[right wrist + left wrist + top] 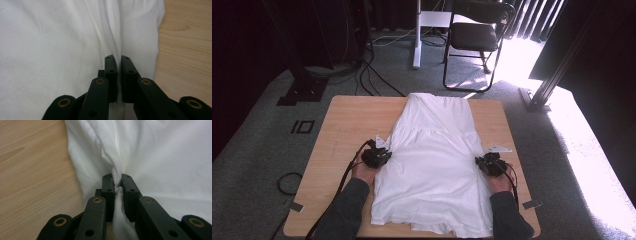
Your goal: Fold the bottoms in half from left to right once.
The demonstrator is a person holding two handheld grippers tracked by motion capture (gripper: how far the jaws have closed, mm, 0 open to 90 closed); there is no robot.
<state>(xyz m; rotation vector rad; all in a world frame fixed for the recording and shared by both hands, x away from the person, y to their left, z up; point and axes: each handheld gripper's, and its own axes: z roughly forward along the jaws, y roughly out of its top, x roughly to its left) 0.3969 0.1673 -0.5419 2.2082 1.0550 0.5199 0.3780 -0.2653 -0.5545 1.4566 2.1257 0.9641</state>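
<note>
We see a white garment [432, 165] spread on the wooden table [342, 130]. Our left gripper [376, 156] pinches its left edge. Our right gripper [490, 164] pinches its right edge.

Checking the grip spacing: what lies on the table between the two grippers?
In the high view, the white garment spans the whole stretch between the left gripper and the right gripper, each pinching a side edge.
</note>
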